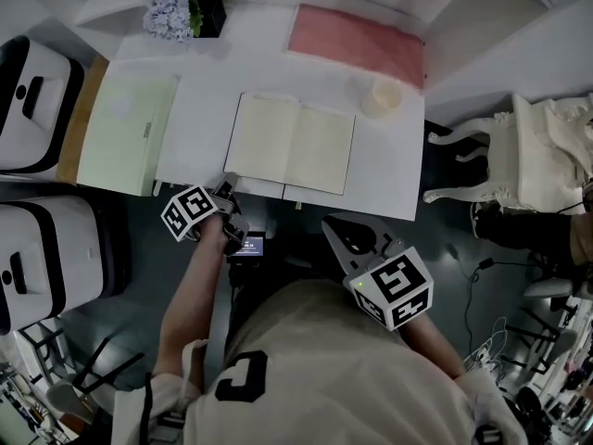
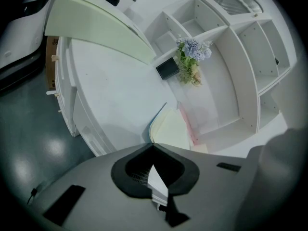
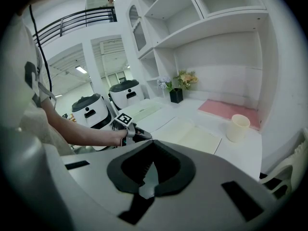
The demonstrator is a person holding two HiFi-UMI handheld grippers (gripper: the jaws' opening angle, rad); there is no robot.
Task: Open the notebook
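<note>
Head view shows the notebook (image 1: 292, 144) lying open, flat on the surface (image 1: 389, 170) near its front edge. Left tool (image 1: 229, 193) and right tool (image 1: 332, 222) are both pinched closed and empty, just off that edge; best kept clear, leaving the pages undisturbed

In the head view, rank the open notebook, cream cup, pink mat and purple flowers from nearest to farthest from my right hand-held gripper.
From the right hand-held gripper:
1. Open cream-paged notebook, directly ahead.
2. Round cream cup, ahead right.
3. Flat pink mat, farther back.
4. Purple flowers, back left.
</note>
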